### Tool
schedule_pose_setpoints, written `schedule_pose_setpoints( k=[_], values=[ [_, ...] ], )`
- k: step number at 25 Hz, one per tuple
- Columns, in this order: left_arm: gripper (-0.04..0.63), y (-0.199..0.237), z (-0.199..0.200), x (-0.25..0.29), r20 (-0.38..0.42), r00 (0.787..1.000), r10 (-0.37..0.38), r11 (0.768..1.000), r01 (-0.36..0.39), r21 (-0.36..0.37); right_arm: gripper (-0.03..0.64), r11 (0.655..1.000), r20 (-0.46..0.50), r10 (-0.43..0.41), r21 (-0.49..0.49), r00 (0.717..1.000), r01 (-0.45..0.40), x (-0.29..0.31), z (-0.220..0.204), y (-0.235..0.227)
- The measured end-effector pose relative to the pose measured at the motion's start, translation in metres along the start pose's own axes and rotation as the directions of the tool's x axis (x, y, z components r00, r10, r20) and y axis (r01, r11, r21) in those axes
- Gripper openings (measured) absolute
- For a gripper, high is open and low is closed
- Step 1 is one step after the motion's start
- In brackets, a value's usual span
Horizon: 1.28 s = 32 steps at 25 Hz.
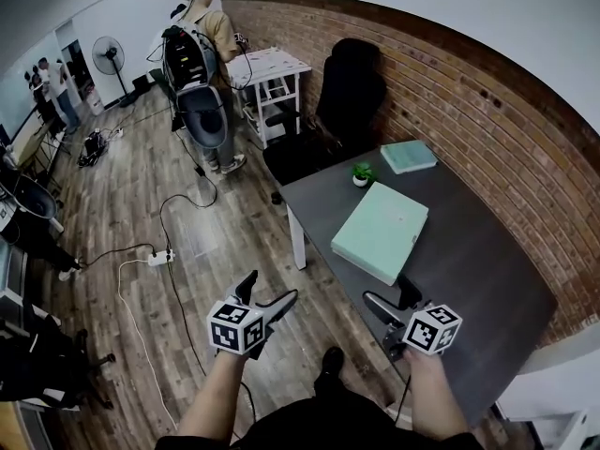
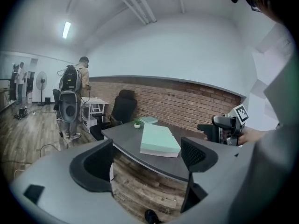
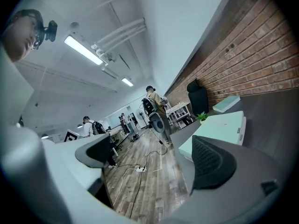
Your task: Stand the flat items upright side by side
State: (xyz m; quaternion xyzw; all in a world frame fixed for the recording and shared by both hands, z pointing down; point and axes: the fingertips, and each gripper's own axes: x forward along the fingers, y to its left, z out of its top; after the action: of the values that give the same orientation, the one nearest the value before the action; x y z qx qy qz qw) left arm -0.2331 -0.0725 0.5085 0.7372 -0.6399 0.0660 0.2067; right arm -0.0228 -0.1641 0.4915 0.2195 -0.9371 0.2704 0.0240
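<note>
A large pale green flat box (image 1: 381, 230) lies flat on the dark grey desk (image 1: 469, 251); it also shows in the left gripper view as the large box (image 2: 159, 139) and in the right gripper view (image 3: 219, 132). A smaller pale green flat box (image 1: 408, 156) lies flat near the brick wall, behind a tiny potted plant (image 1: 361, 173). My left gripper (image 1: 267, 297) hangs open over the floor, left of the desk. My right gripper (image 1: 388, 303) is open above the desk's near edge, short of the large box. Neither holds anything.
A black office chair (image 1: 333, 111) stands behind the desk by the brick wall (image 1: 487, 101). A person with a backpack (image 1: 199, 54) stands by a white table (image 1: 272, 68). Cables and a power strip (image 1: 161, 257) lie on the wood floor.
</note>
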Motion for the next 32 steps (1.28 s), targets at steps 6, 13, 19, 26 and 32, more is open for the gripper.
schedule_pose_setpoints(
  k=[6,13,19,26,32],
  values=[
    [0.474,0.003,0.020,0.076,-0.067,0.997,-0.028,1.000,0.028,0.004,0.546,0.998,0.005,-0.011,0.066,1.000,0.010,0.038,0.026,-0.068],
    [0.472,0.003,0.051,0.144,-0.079,0.996,-0.047,0.999,0.048,0.013,0.546,0.996,0.012,-0.008,0.084,1.000,0.007,0.063,0.054,-0.121],
    [0.472,-0.004,0.061,0.182,-0.089,0.993,-0.084,0.996,0.085,0.010,0.546,0.995,0.021,-0.040,0.093,0.999,0.038,0.059,0.068,-0.148],
    [0.468,-0.005,0.063,0.227,-0.121,0.983,-0.139,0.990,0.140,0.007,0.546,0.987,-0.002,-0.107,0.122,0.994,0.106,0.061,0.064,-0.176],
    [0.466,0.004,0.047,0.270,-0.188,0.964,-0.189,0.981,0.192,-0.003,0.546,0.969,-0.030,-0.185,0.158,0.982,0.188,0.073,0.054,-0.207]
  ],
)
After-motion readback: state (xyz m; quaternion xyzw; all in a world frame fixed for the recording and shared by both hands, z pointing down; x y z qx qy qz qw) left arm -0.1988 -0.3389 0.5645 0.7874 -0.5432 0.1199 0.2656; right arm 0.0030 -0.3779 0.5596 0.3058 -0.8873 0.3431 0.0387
